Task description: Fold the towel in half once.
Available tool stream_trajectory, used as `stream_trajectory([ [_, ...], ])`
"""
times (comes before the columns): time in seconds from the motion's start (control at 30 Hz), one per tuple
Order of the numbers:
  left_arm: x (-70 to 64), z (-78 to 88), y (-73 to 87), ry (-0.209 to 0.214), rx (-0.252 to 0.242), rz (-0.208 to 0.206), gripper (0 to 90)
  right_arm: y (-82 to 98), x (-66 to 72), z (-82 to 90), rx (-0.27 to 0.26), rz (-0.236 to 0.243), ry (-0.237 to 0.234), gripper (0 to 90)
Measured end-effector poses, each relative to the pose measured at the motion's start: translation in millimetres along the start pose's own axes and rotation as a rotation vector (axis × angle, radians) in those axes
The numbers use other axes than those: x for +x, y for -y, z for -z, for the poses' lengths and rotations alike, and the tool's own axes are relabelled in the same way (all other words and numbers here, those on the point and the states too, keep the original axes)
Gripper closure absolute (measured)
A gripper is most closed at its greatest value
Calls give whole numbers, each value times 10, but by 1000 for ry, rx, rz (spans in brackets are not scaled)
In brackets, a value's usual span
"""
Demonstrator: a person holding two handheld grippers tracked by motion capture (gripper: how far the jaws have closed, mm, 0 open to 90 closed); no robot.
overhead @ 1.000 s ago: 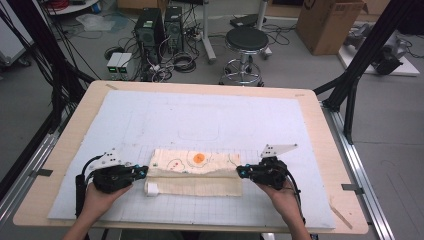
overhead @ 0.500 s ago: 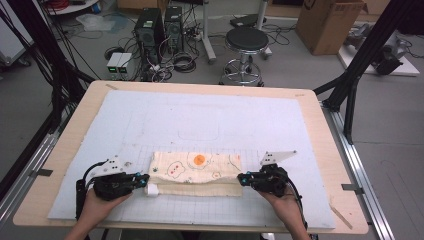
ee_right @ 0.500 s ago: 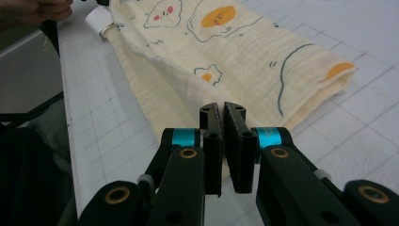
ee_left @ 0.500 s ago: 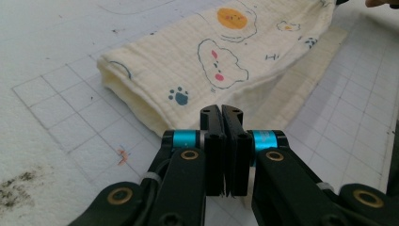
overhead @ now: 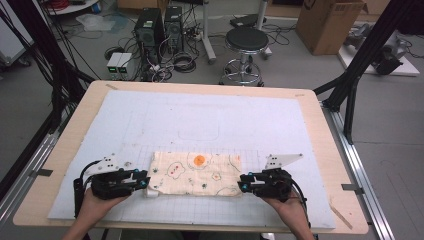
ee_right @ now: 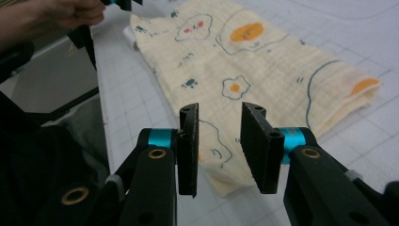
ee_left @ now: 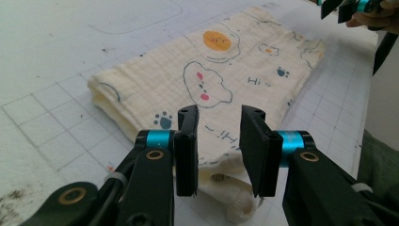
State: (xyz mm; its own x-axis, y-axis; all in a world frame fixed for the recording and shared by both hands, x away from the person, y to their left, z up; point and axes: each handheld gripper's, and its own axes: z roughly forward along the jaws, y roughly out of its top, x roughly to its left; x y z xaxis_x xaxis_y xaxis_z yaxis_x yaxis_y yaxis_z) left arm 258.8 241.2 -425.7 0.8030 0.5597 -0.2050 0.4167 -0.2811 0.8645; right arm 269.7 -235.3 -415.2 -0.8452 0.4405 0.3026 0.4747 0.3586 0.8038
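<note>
A folded cream cloth printed with cartoon eggs and clouds lies flat on the white grid mat, near the table's front edge. My left gripper rests at the cloth's near left corner. In the left gripper view that gripper stands open, and the corner of the cloth lies under the gap. My right gripper sits at the near right corner. It is open too, just above the edge of the cloth. Neither gripper holds anything.
The mat covers most of a wooden table, whose front edge lies just behind my hands. On the floor beyond the table stand a black stool, computer towers with cables, and a cardboard box.
Both grippers have slid toward me along the cloth's short ends, from mid-height to its near corners. The cloth has kept its place.
</note>
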Motion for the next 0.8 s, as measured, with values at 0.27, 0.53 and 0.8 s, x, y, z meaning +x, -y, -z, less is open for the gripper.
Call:
stream_trajectory([
  [0.27,-44,-175,31,-9,110,-33,787,43,-18,-205,97,6,16,748],
  [0.53,26,-151,130,-26,163,-20,789,135,-11,-272,175,19,24,833],
  [0.8,24,-94,77,-26,113,2,709,114,20,-237,151,22,28,758],
])
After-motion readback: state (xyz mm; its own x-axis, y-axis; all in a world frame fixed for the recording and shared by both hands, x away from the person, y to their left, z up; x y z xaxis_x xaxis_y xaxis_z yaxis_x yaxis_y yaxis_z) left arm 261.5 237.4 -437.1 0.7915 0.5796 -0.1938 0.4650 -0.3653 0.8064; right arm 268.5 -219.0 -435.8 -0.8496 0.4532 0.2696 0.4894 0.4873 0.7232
